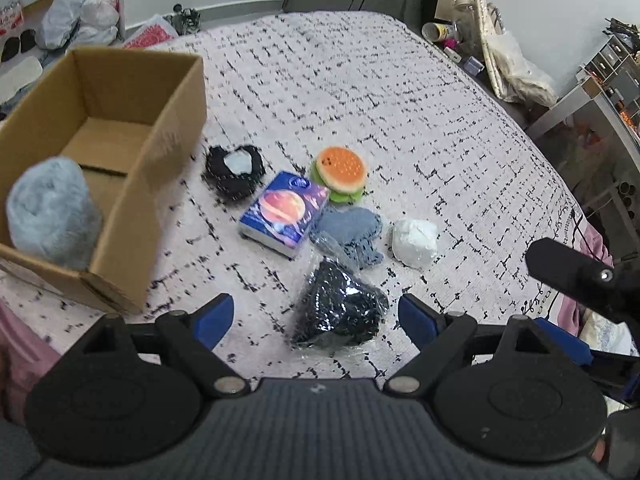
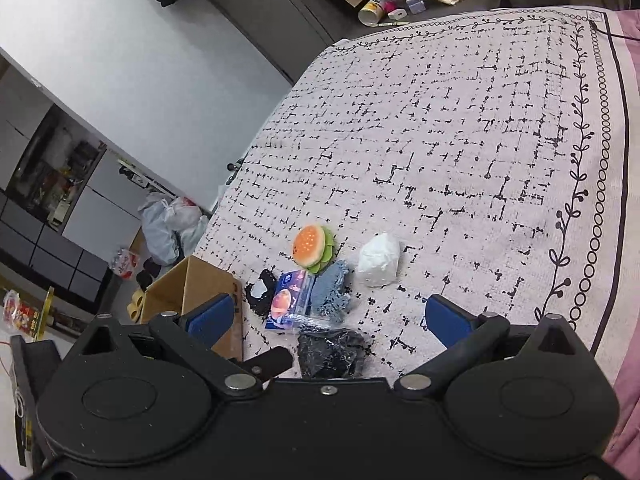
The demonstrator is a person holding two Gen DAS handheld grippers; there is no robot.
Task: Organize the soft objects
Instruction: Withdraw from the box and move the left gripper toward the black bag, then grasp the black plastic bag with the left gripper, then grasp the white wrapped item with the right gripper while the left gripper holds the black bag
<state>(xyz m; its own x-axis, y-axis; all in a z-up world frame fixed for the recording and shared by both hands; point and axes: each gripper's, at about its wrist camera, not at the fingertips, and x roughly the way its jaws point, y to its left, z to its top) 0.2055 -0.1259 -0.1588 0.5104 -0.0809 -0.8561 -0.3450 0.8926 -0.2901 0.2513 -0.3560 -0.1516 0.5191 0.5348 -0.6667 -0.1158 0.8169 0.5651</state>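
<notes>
A cardboard box [image 1: 172, 128] stands open at the left of the bed, with a grey-blue fluffy roll [image 1: 50, 214] inside it. On the bedspread lie a black bagged bundle [image 1: 340, 310], a tissue pack [image 1: 284, 212], a burger plush [image 1: 342, 172], a blue knit piece [image 1: 352, 232], a white lump [image 1: 414, 242] and a black fuzzy item with a pale centre [image 1: 236, 170]. My left gripper [image 1: 316, 318] is open just above the black bundle. My right gripper [image 2: 328, 318] is open and empty, over the same pile; the bundle [image 2: 332, 350] lies between its fingers.
The patterned bedspread [image 2: 460, 140] stretches far and right. Bags [image 1: 84, 12] and clutter lie on the floor beyond the box. A shelf unit [image 1: 608, 92] stands at the right. Part of the right gripper [image 1: 576, 276] shows at the right edge of the left wrist view.
</notes>
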